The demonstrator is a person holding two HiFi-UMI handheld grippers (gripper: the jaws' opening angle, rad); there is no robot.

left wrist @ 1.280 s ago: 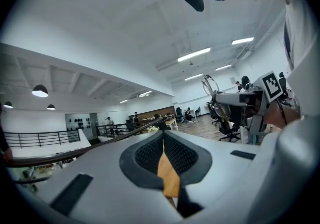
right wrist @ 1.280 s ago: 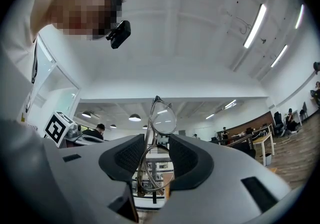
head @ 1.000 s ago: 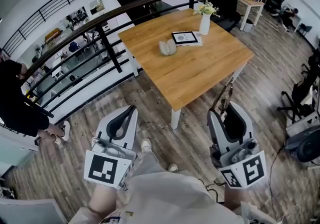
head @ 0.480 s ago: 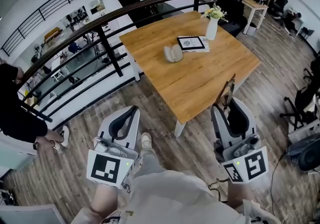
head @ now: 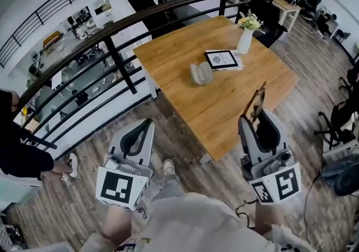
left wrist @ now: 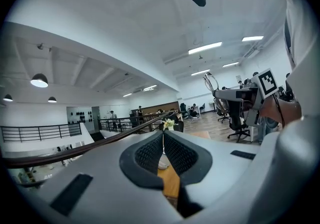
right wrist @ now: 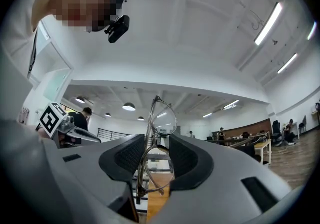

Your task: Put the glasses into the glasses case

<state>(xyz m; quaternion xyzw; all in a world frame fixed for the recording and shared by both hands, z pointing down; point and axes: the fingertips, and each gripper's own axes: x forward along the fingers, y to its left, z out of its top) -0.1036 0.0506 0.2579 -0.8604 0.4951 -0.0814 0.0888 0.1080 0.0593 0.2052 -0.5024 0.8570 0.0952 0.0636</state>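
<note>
A pale grey glasses case (head: 201,73) lies open on the wooden table (head: 185,60), well ahead of both grippers. My right gripper (head: 259,117) is shut on thin-framed glasses (head: 255,104), which stand upright between its pads over the table's near edge. In the right gripper view the glasses (right wrist: 159,128) rise above the right gripper (right wrist: 156,143), with one lens sticking out past the jaws. My left gripper (head: 147,124) hangs over the wooden floor left of the table, shut with nothing in it. Its tips meet in the left gripper view (left wrist: 163,134), with a pale shape beyond them that may be the case.
A framed tablet on a booklet (head: 222,59) and a white vase of flowers (head: 245,37) stand behind the case. A black railing (head: 112,54) runs along the table's left side above a drop. A person in black (head: 14,152) stands at far left. Office chairs (head: 339,116) stand at right.
The view has shifted: the table and case now sit lower and further right, closer to the grippers. Both grippers keep their pose and the glasses stay held.
</note>
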